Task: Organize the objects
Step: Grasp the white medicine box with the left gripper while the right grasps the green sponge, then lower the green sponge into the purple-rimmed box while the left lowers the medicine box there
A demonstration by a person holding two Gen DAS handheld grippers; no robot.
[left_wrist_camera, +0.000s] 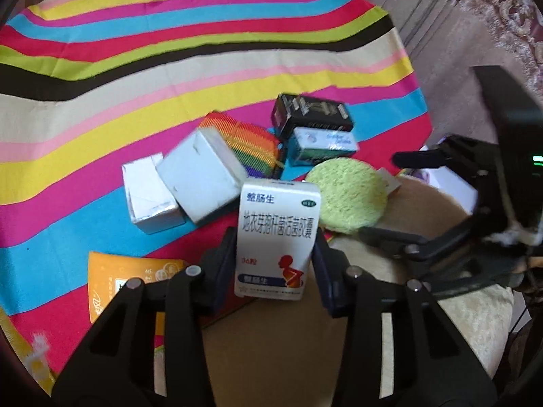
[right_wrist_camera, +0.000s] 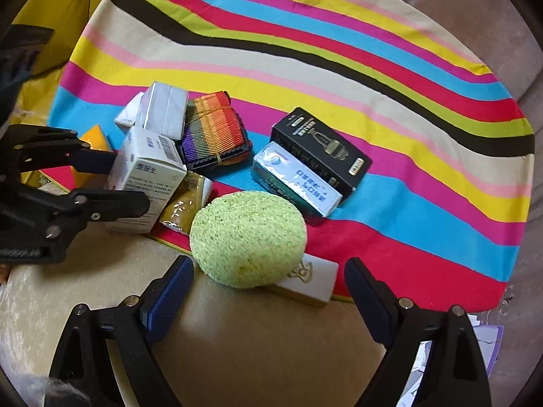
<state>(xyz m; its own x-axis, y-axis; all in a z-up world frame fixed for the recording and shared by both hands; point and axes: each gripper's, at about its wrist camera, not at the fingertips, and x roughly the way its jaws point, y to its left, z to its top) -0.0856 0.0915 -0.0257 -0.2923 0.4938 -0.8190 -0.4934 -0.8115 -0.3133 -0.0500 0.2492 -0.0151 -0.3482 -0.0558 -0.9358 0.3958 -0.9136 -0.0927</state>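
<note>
Left tongs [left_wrist_camera: 275, 254]: clamped on the white medicine box [left_wrist_camera: 276, 237], one pad on each narrow side, box upright between them with its long axis running away from the palm.
Box position: lifted just above the near edge of the striped cloth [left_wrist_camera: 101, 108], at the front of the pile of white cartons [left_wrist_camera: 200, 183] and rainbow bundle [left_wrist_camera: 251, 146].
Green sponge [right_wrist_camera: 249, 237]: dead ahead of the right tongs [right_wrist_camera: 268, 291], centred in their gap, lying flat, near but not touched.
Right tongs: spread wide, holding nothing, clearly the nearer pair for the sponge.
Right hand pose: low over the beige cushion [right_wrist_camera: 254, 346], angled down and forward.
</note>
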